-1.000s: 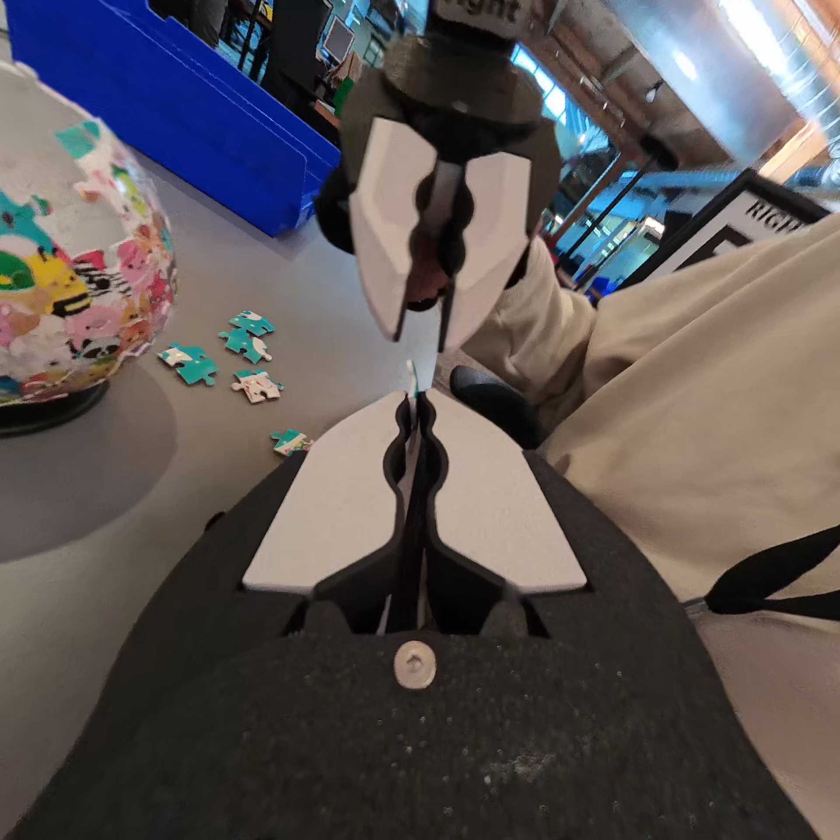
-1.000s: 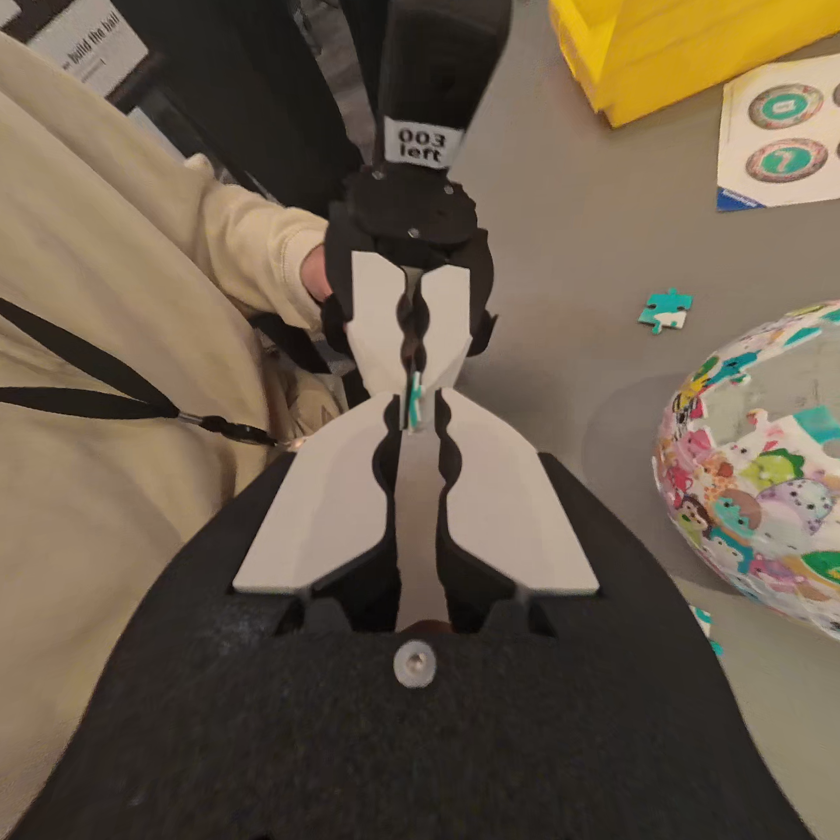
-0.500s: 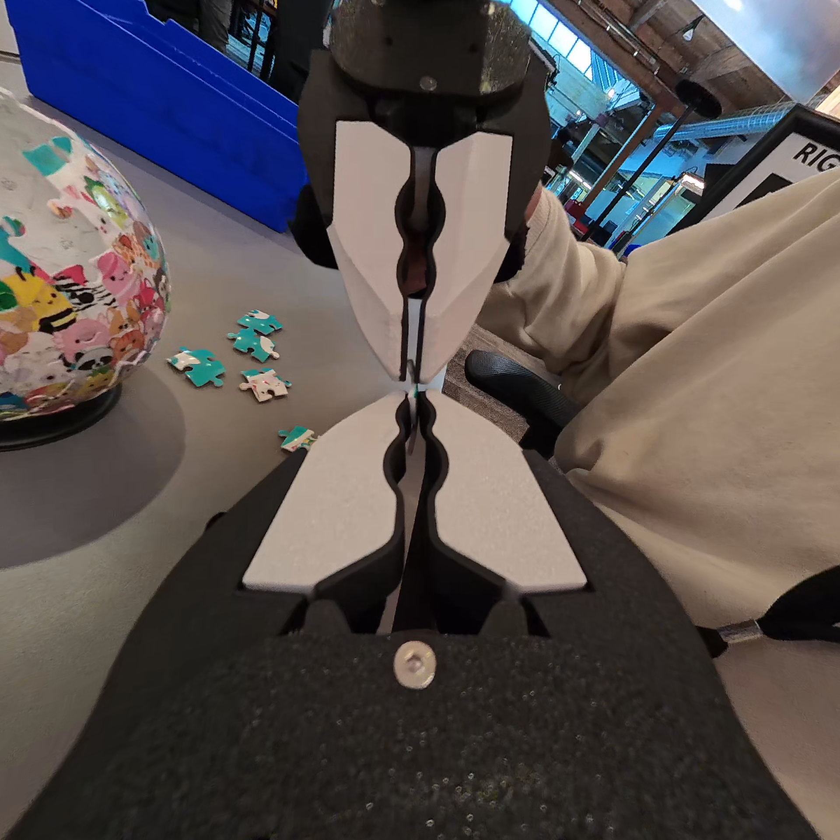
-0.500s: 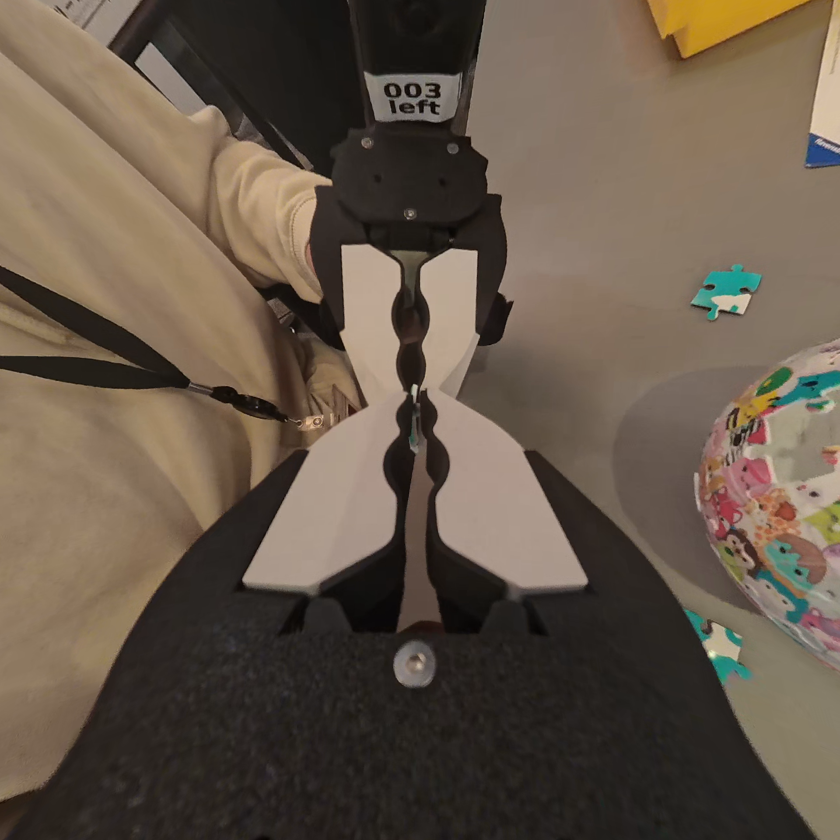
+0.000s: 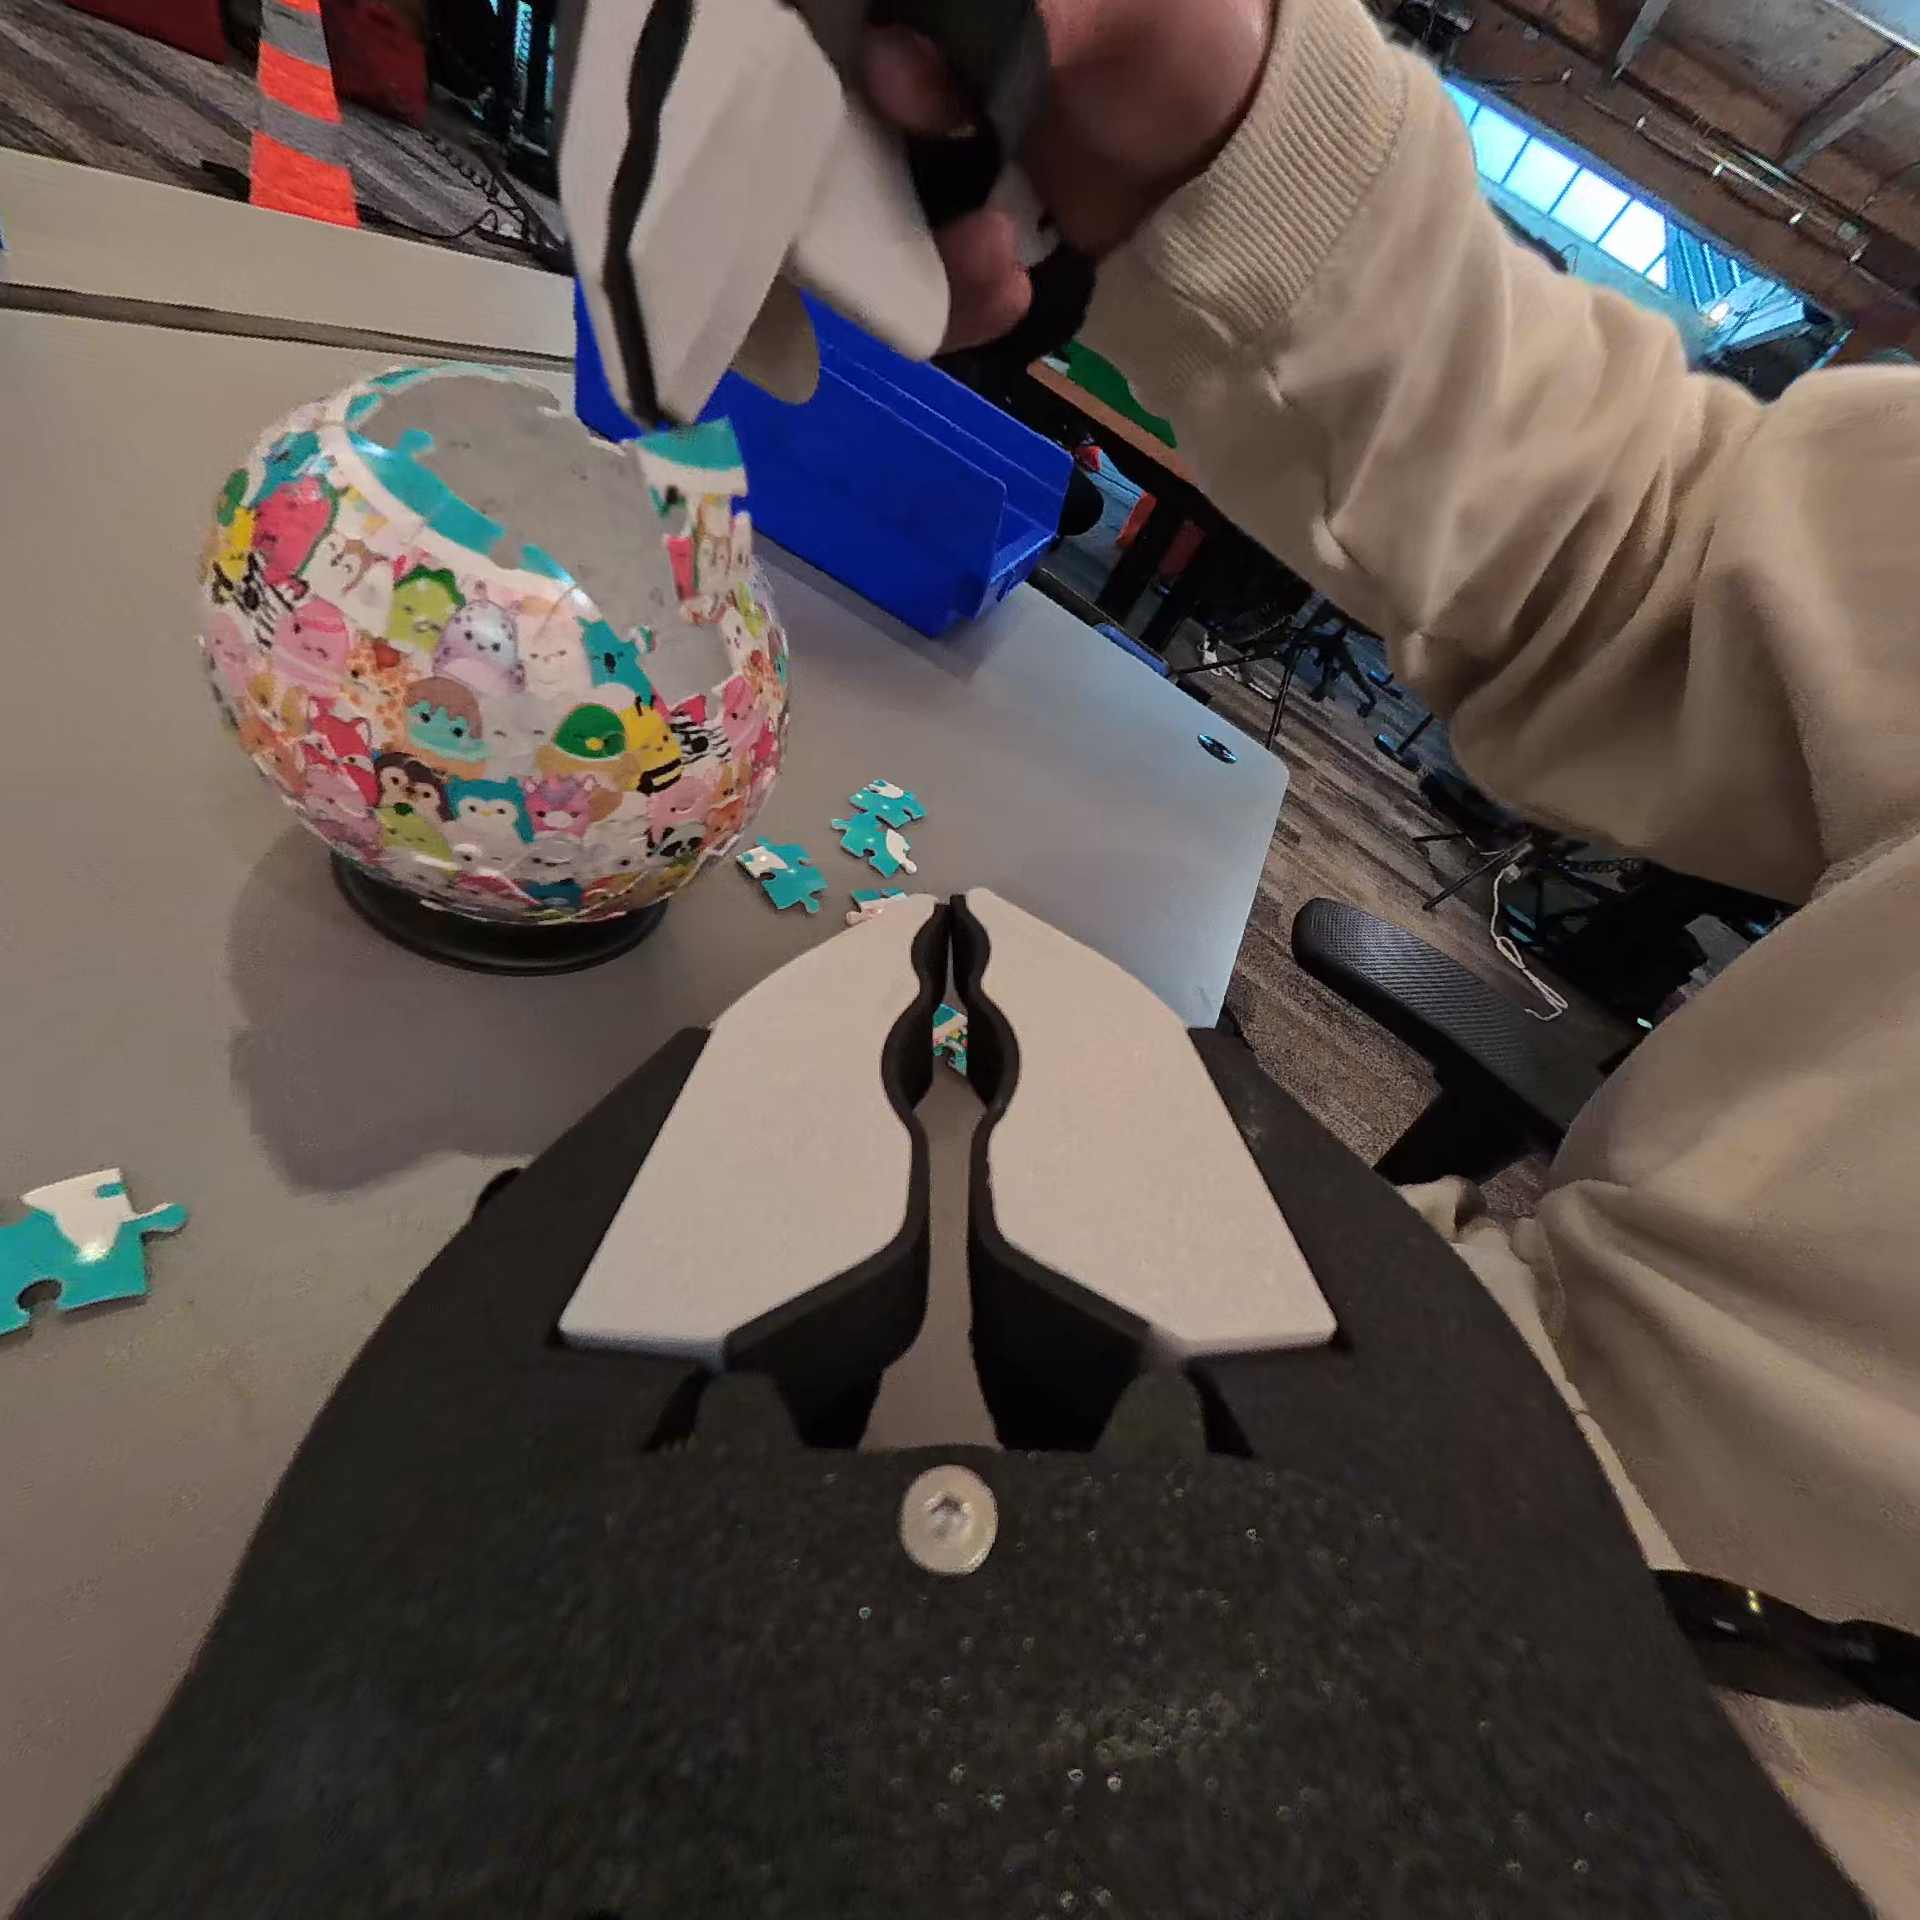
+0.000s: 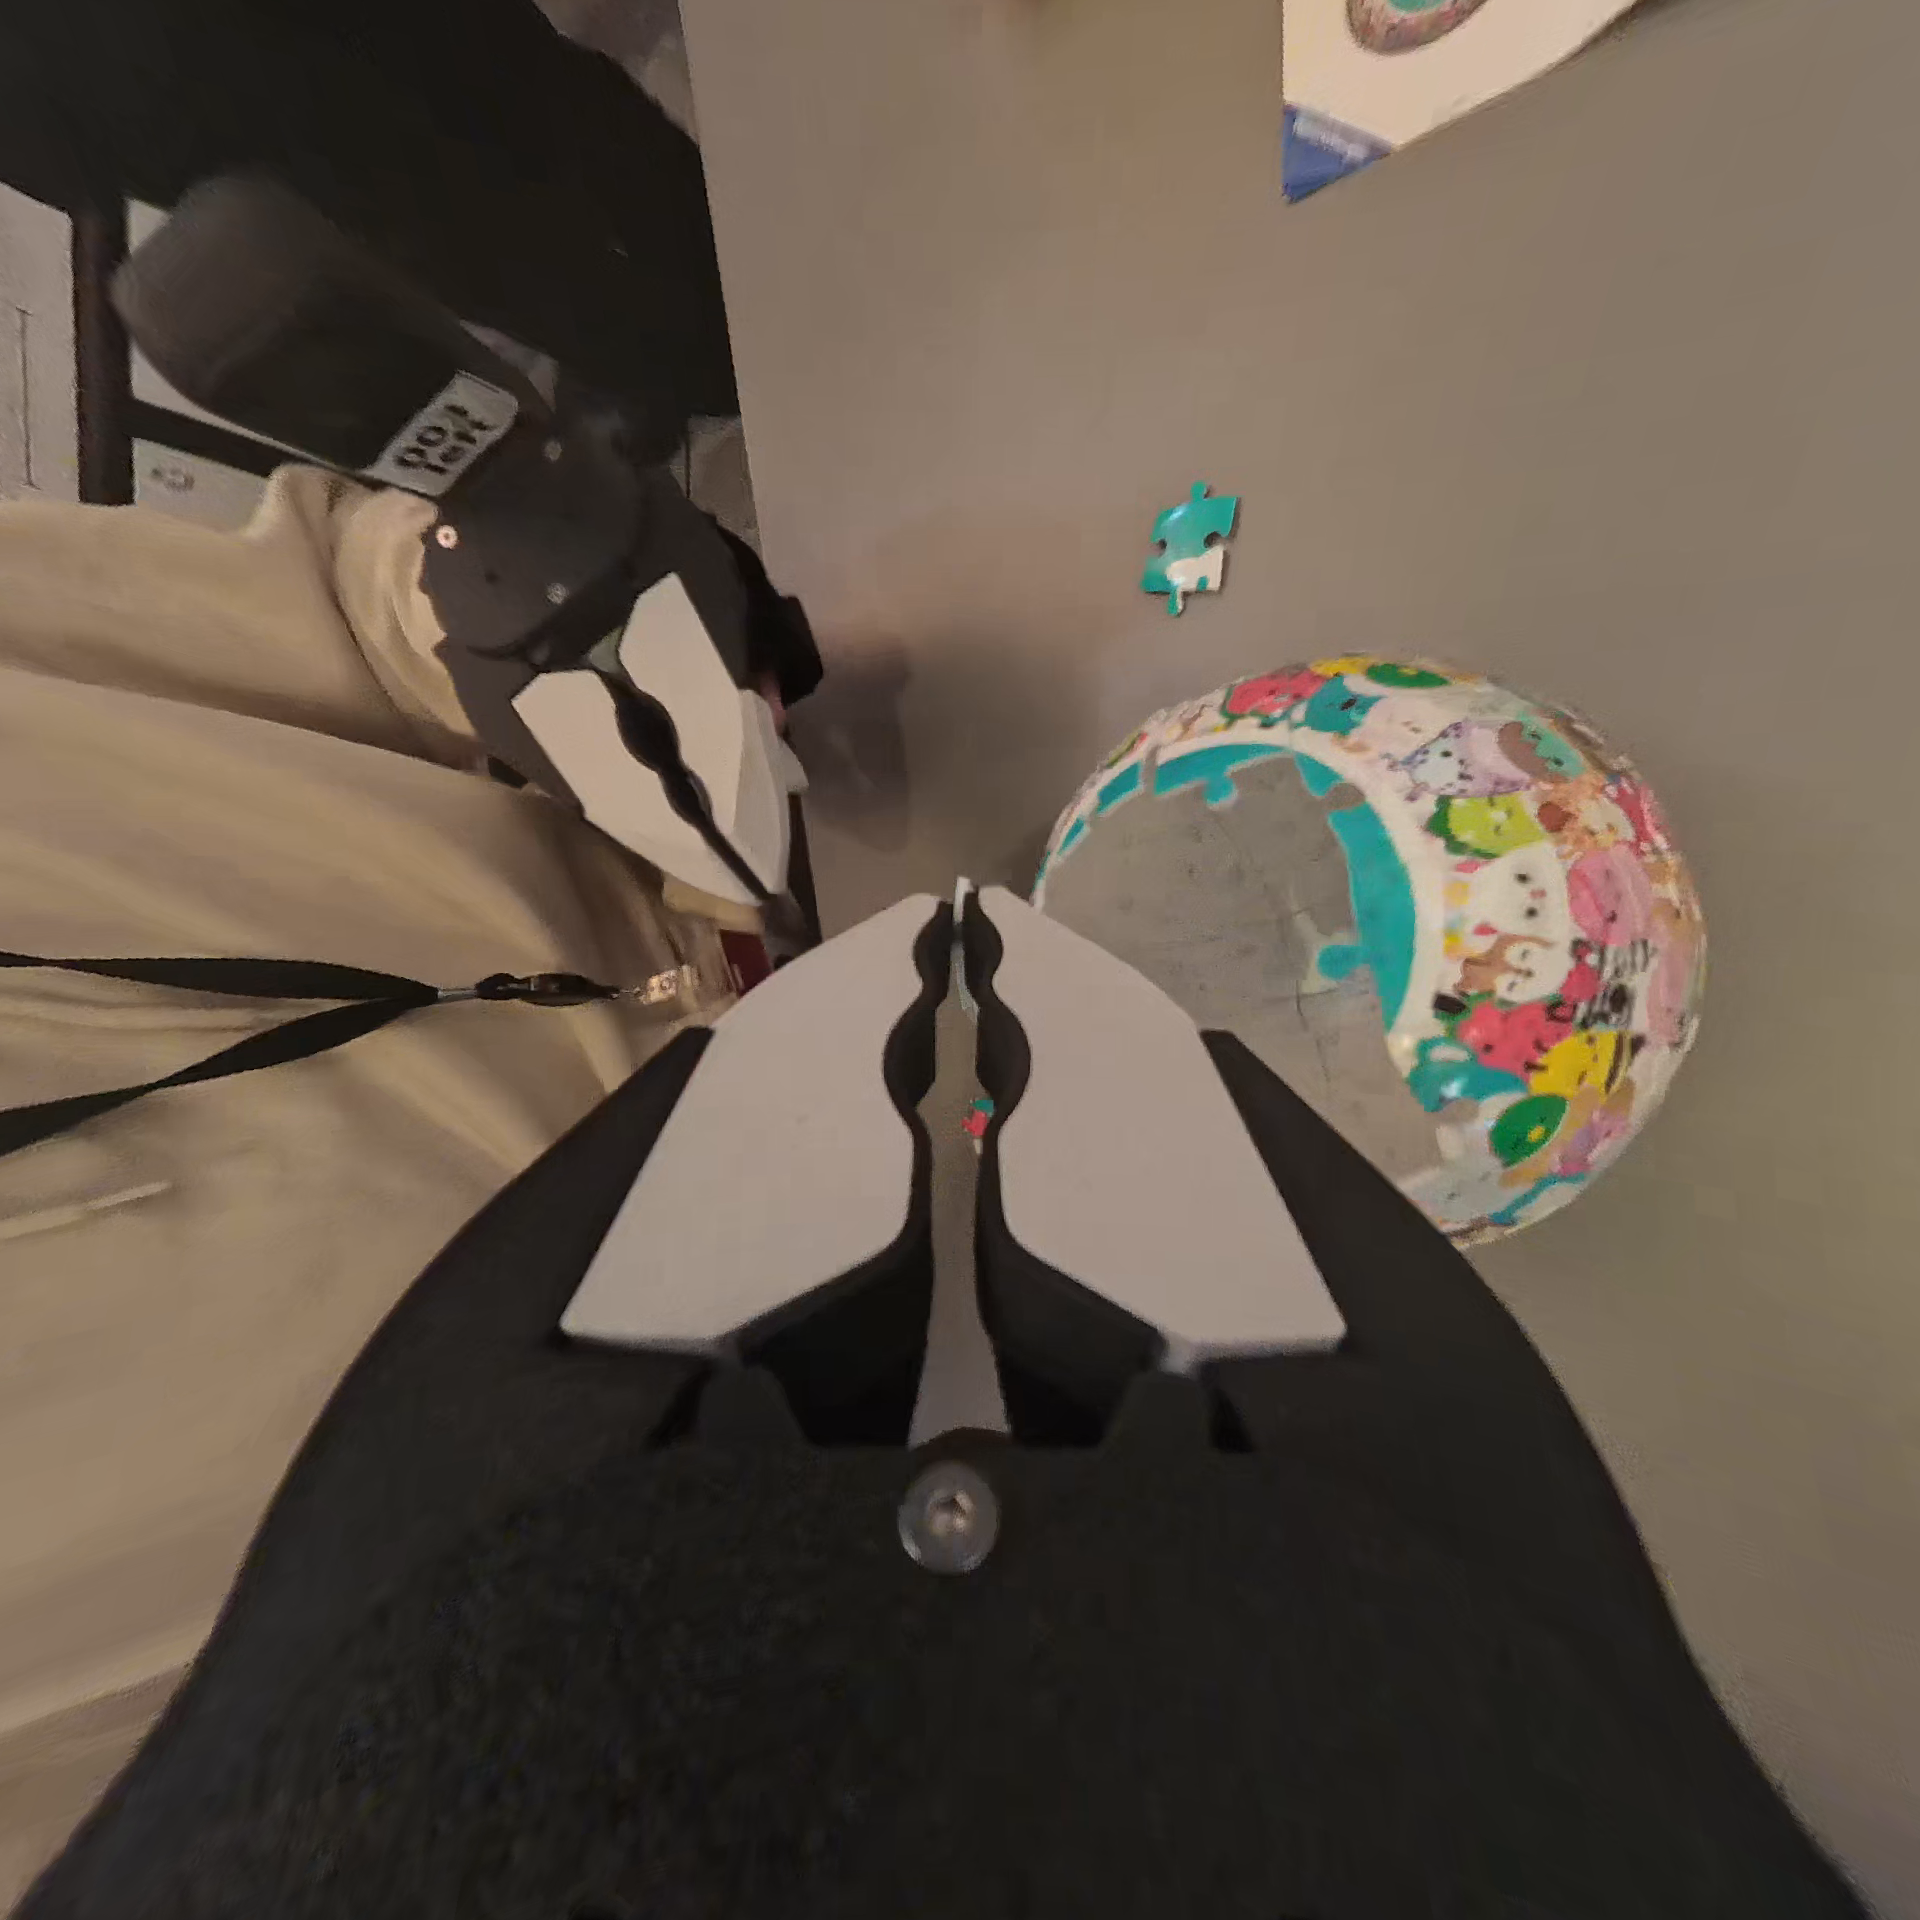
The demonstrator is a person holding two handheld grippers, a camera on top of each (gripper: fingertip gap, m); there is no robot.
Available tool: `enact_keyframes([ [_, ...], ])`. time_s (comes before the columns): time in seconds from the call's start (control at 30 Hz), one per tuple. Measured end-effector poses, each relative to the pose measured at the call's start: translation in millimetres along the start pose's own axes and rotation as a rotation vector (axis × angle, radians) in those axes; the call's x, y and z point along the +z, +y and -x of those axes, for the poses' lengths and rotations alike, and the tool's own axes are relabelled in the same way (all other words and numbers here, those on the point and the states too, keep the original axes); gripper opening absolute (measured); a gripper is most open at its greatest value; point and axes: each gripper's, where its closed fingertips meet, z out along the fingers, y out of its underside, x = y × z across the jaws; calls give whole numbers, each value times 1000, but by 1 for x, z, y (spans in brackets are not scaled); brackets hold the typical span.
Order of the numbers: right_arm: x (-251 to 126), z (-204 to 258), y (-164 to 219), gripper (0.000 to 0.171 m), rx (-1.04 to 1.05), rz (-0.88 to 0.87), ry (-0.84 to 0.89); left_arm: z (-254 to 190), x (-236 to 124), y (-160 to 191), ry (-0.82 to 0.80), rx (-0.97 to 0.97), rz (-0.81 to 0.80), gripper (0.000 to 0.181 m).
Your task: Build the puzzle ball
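Observation:
The puzzle ball (image 5: pixel 488 665) is a colourful sphere on a black stand (image 5: pixel 499 925), with a wide gap in its top. It also shows in the right wrist view (image 6: pixel 1403 935). My right gripper (image 6: pixel 966 899) is shut on a teal puzzle piece (image 5: pixel 691 457), seen edge-on between its fingers (image 6: pixel 964 940). In the left wrist view the right gripper (image 5: pixel 649 405) holds the piece just above the far rim of the gap. My left gripper (image 5: pixel 951 909) is shut and empty, low over the table, near the ball. It also shows in the right wrist view (image 6: pixel 774 888).
Loose teal pieces lie on the grey table right of the ball (image 5: pixel 784 873) (image 5: pixel 878 821), at the near left (image 5: pixel 83 1247), and beyond the ball in the right wrist view (image 6: pixel 1190 545). A blue bin (image 5: pixel 883 488) stands behind. A printed sheet (image 6: pixel 1455 62) lies farther off. A chair armrest (image 5: pixel 1423 997) sits past the table edge. Spacing between my two grippers at the tips: around 10 cm.
The piece passed from my left gripper to my right. The right gripper carried it away to above the ball's gap. The left gripper drew back and now faces the ball.

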Motion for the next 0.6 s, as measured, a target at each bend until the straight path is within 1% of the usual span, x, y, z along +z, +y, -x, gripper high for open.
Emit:
enact_keyframes([
  [0.03, 4, 0, 2, 2, 3, 34, -19, 0, 0, 0, -2, 3, 0, 0],
  [0.1, 10, 2, 1, 2, 15, 48, -65, 0, 1, 2, -7, 11, 11, 0],
  [0.23, 17, -8, 3, 2, 47, 62, -59, 0, 1, 4, 3, -3, 16, 0],
  [0.53, 16, -13, 6, 2, 58, 60, -72, 2, 6, 5, 0, 6, 33, 0],
  [0.6, 16, -7, 4, 2, 79, 51, -124, 3, 10, 6, -6, 20, 41, 0],
])
